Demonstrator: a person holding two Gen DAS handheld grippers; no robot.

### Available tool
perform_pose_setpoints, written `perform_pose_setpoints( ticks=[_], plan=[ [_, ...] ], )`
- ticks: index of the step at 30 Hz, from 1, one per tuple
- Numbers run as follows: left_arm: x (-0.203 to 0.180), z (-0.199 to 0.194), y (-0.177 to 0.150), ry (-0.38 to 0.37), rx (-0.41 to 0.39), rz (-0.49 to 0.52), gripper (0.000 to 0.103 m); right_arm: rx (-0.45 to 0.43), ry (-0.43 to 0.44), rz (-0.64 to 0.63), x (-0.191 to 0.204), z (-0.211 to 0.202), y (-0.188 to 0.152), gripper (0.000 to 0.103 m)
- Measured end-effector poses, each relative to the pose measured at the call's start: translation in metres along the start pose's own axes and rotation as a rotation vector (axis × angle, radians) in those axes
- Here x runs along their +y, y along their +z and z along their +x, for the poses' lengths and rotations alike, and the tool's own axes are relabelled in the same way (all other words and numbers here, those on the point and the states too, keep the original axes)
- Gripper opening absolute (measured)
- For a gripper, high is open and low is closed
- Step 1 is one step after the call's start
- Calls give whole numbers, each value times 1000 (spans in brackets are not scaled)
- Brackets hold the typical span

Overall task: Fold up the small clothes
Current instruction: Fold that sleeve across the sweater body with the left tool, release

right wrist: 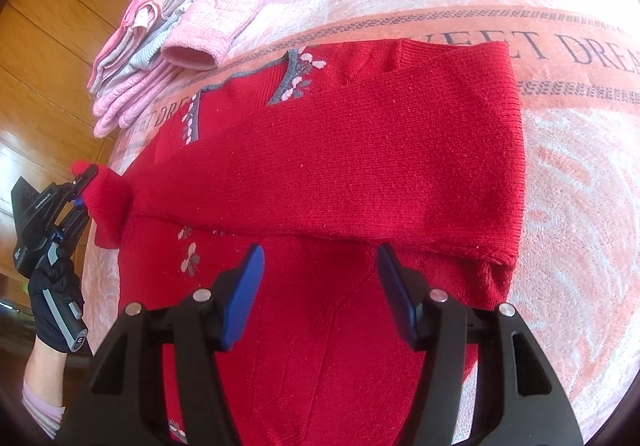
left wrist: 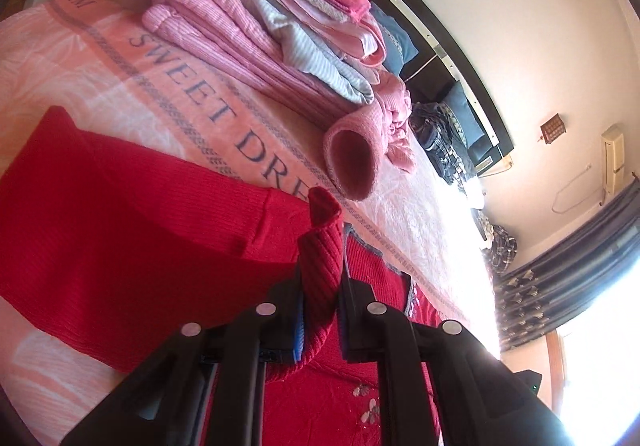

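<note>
**A:** Left wrist view has the left gripper [left wrist: 320,302] pinched on the cuff [left wrist: 320,266] of the red sweater [left wrist: 120,214]. Why grab it right at the end?

**B:** Probably because the cuff is the handle for the whole sleeve [right wrist: 360,174]. From the right wrist view the sleeve already lies slantwise across the sweater's body, with the cuff held up just past the sweater's edge. My guess is it's being laid flat across the front so the bundle ends up narrow.

**A:** And the right gripper [right wrist: 320,286]?

**B:** Spread wide, holding nothing, sitting low over the sweater's body near the sleeve's lower edge. Looks ready to pin or smooth the fabric, but that's me guessing.

**A:** Where's the sweater itself?

**B:** Flat on the bed [right wrist: 560,206], on the pink "SWEET DREAM" blanket. Off to the side there's a folded stack [left wrist: 260,26] of pink and striped clothes, so I'd say finished pieces go there, well apart from the working spot. A loose pink garment [right wrist: 224,26] spills beside the stack, likely still waiting.
</note>
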State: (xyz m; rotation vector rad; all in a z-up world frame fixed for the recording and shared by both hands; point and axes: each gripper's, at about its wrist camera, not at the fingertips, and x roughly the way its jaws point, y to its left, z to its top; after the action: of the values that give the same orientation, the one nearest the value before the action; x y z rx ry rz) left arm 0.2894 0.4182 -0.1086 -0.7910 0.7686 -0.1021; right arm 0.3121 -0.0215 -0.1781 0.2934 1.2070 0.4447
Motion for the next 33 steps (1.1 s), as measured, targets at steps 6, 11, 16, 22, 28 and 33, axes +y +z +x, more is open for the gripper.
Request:
perform_pose_setpoints(
  ticks=[6,11,16,22,28,33],
  plan=[
    [-24,34,-26,-132,239,85,33,8,-5,5,-3,4,0,59],
    [-24,-11,-6,-144,166,185,42,2,23,-14,13,3,5,60],
    [27,-44,12,86,123,234,44,21,112,-69,57,10,11,60],
    [90,-34,-6,204,235,200,41,96,205,-95,114,42,15,59],
    [79,-66,20,161,102,202,45,178,256,-78,146,73,13,49],
    [88,-88,35,184,7,192,49,226,267,-51,152,90,10,36]
  ],
)
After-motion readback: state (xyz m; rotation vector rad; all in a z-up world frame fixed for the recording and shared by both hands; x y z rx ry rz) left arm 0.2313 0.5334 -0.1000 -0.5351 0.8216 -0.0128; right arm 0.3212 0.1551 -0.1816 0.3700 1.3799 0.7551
